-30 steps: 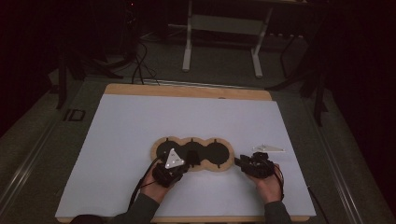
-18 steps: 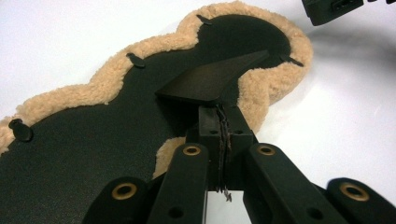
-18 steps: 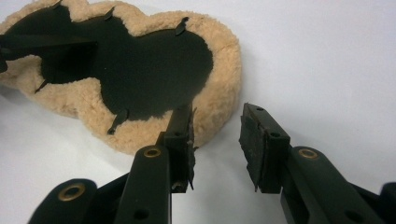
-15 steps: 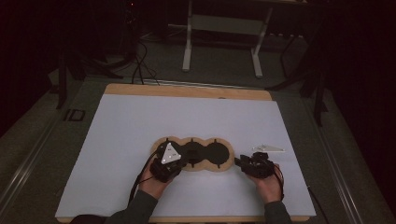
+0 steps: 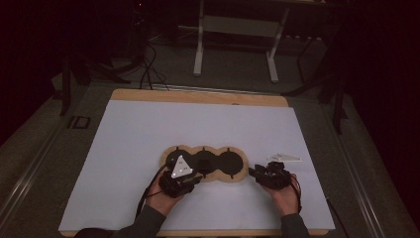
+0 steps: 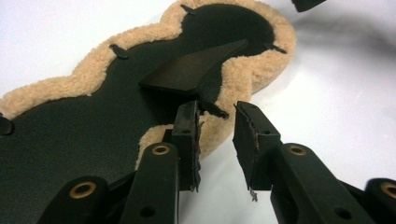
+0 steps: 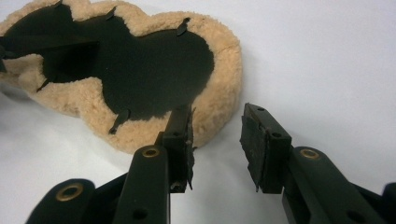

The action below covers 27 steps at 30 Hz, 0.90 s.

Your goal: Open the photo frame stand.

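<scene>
A: Okay, quick check. Where's your left gripper [image 5: 190, 179]?

B: At the near edge of the fleece pad [image 5: 204, 164], by the left lobe. Your jaws have just been opening; they now stand partly apart with nothing between them, the fuzzy rim just beyond the tips.

A: Right gripper [image 5: 257, 173]?

B: At the pad's right end, jaws partly apart, empty. In the right gripper view the fleece rim [image 7: 224, 70] sits just past the left fingertip [image 7: 183, 133].

A: Pad itself?

B: Flat on the white sheet [image 5: 148, 134], middle-near, black side up, a black flap [image 6: 196, 70] lifted at the centre.

A: Risks?

B: If you close now you probably pinch only fluff, and the pad slips out on lifting. Uneven grips would likely twist it or drag the sheet.
</scene>
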Each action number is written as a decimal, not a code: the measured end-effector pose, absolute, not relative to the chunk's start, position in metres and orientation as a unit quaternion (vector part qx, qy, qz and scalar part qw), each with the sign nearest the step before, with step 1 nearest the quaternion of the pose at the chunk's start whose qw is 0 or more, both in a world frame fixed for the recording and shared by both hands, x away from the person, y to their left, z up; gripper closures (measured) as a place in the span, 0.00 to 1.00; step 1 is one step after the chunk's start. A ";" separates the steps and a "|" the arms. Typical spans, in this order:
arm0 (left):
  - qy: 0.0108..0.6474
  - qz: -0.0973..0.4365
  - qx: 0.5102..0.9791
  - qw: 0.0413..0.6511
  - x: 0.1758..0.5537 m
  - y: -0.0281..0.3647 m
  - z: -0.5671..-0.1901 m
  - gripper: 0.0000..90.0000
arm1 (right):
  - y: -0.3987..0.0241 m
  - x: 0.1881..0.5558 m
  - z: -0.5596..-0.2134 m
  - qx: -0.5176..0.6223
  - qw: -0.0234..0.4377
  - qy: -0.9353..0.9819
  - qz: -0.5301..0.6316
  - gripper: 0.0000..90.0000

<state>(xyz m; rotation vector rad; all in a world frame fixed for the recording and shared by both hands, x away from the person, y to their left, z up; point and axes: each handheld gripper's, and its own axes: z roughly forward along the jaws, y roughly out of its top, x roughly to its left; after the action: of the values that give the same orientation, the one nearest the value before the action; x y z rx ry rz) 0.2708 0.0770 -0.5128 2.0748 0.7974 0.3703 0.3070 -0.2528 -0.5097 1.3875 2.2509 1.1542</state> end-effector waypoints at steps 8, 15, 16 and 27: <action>0.303 0.151 0.830 0.443 0.260 0.079 -0.506 0.73 | -0.252 0.307 -0.510 0.477 0.127 0.774 0.397 0.67; 0.294 0.160 0.828 0.449 0.255 0.080 -0.499 0.71 | -0.253 0.307 -0.509 0.479 0.127 0.772 0.398 0.66; 0.292 0.161 0.828 0.451 0.255 0.080 -0.498 0.71 | -0.253 0.307 -0.509 0.479 0.126 0.772 0.398 0.66; 0.283 0.170 0.829 0.451 0.260 0.082 -0.487 0.58 | -0.254 0.307 -0.511 0.481 0.127 0.772 0.397 0.64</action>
<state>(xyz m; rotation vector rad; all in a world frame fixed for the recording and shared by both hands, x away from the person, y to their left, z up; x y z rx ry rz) 0.2595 0.0823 -0.4866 2.0500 0.6990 0.4197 0.3075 -0.2535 -0.5107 1.3990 2.2461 1.1561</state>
